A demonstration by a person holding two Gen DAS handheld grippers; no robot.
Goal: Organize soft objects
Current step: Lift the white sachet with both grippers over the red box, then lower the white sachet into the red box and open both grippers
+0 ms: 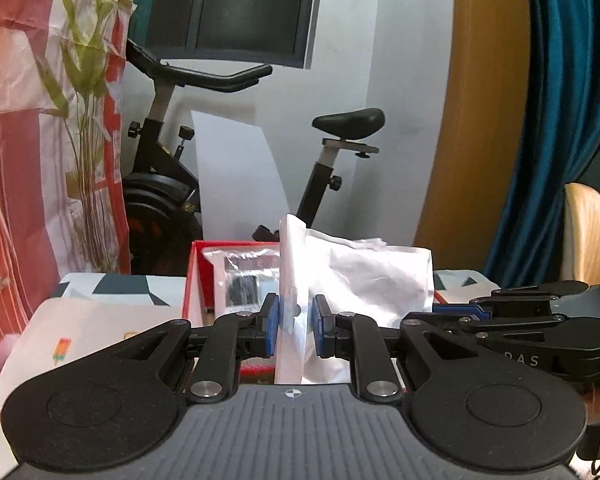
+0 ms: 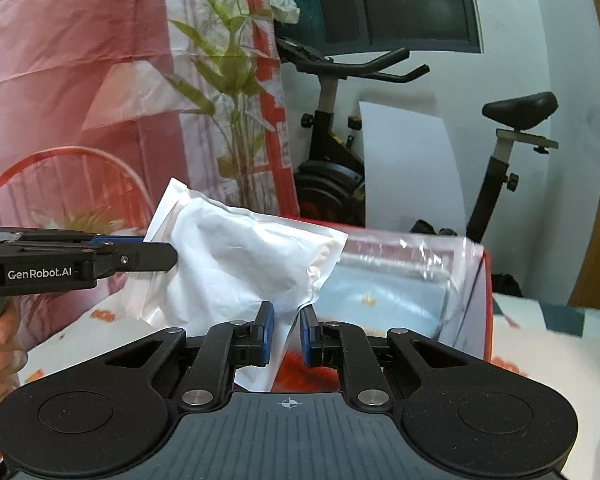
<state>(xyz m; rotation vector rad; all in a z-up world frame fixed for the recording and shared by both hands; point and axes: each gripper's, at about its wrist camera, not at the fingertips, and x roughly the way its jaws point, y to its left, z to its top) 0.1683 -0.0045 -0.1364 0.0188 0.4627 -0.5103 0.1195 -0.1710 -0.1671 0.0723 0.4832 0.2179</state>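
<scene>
A white, puffy plastic packet (image 1: 372, 280) hangs in the air, held at two edges. My left gripper (image 1: 296, 314) is shut on its folded left edge, blue pads pressing the film. My right gripper (image 2: 287, 334) is shut on the lower right corner of the same packet (image 2: 240, 256). In the right wrist view the left gripper (image 2: 160, 254) pinches the packet's far left edge. In the left wrist view the right gripper (image 1: 448, 310) comes in from the right. Behind the packet stands a red box (image 2: 486, 300) holding a clear bag with a light blue item (image 2: 400, 292).
The red box (image 1: 190, 280) rests on a patterned bedsheet (image 1: 100, 320). An exercise bike (image 1: 160, 184) stands behind it by the white wall. A red floral cloth (image 2: 80, 80) hangs at left, a blue curtain (image 1: 560, 120) at right. A hand (image 2: 0, 344) grips the left tool.
</scene>
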